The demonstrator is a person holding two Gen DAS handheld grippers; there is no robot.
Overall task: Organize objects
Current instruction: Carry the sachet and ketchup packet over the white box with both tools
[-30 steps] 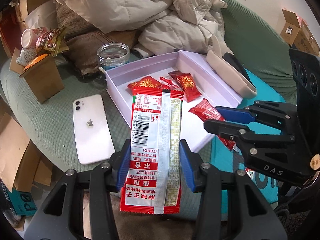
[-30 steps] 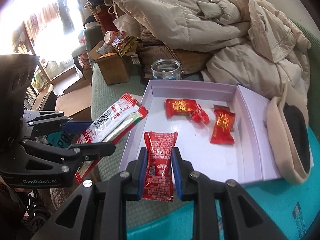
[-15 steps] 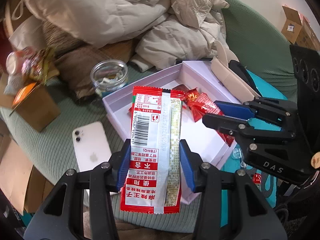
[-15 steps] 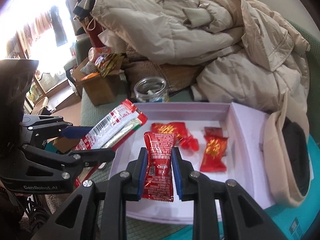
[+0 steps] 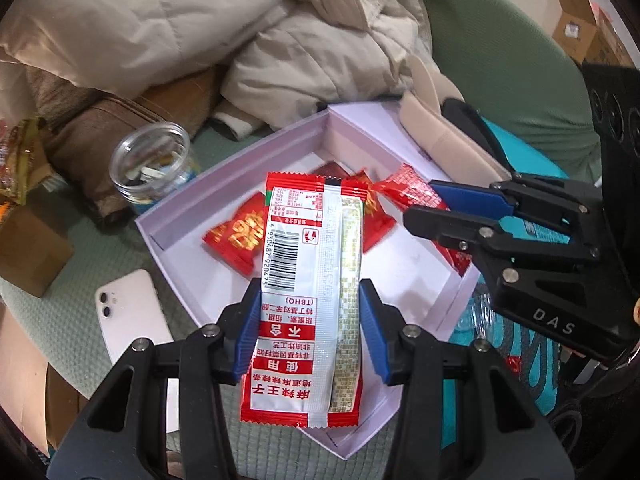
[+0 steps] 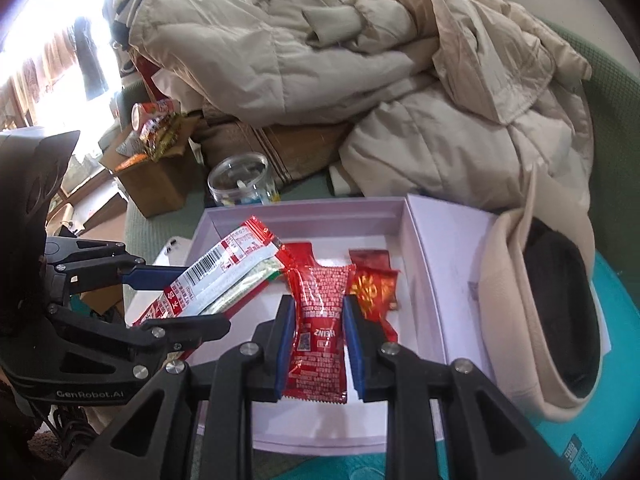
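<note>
My left gripper is shut on a long red and white snack packet, held over the pale lilac box. My right gripper is shut on a small red ketchup sachet, also above the box. In the right wrist view the left gripper and its snack packet reach in from the left. The right gripper enters the left wrist view from the right. Red candy packets lie on the box floor.
A white phone lies on the green cushion left of the box. A clear jar and a brown carton stand behind it. Beige coats pile up at the back; a beige cap lies right of the box.
Both grippers have carried their packets forward, from the box's near edge to over its inside. The box and jar look closer, and the phone has slid toward the lower left.
</note>
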